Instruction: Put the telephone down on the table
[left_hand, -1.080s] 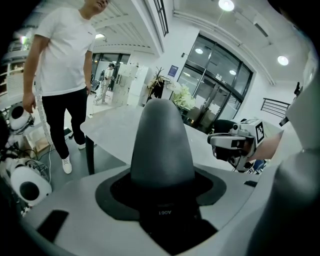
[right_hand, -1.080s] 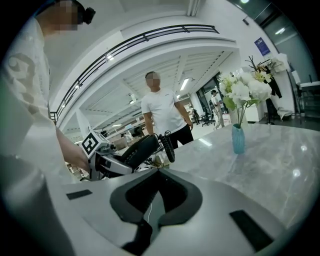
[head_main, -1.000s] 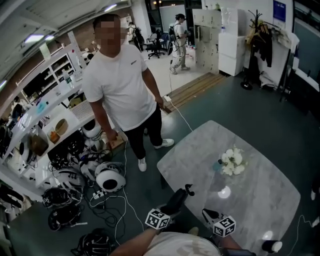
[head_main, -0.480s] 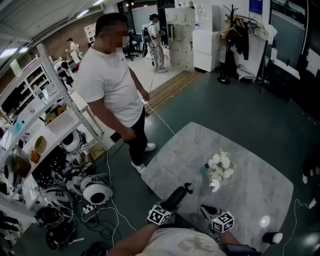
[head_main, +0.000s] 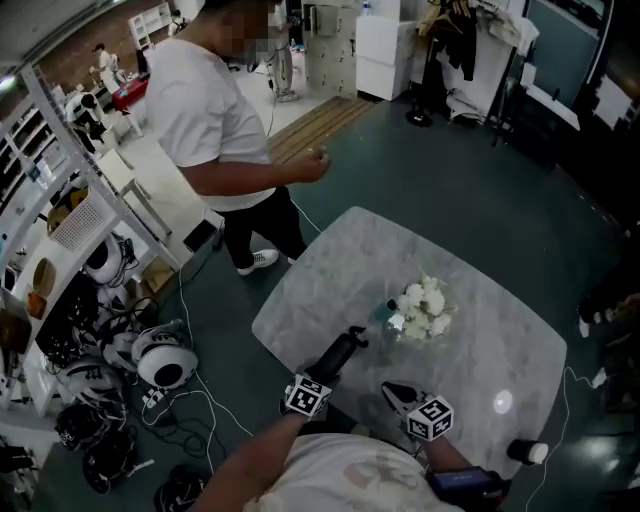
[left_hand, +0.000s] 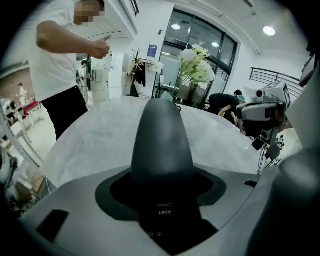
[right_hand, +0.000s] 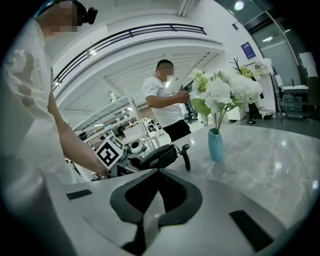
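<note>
Left tool (head_main: 322, 376) still grips the telephone (head_main: 342, 350), now seemingly farther over the table (head_main: 490, 340); right tool (head_main: 395, 392) closed.

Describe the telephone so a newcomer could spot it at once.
Find the grey marble table in the head view; at its near edge, left of the white flowers, is the left gripper. The telephone handset sticks out of it: the only long black thing there, with a coiled cord at its far end.
</note>
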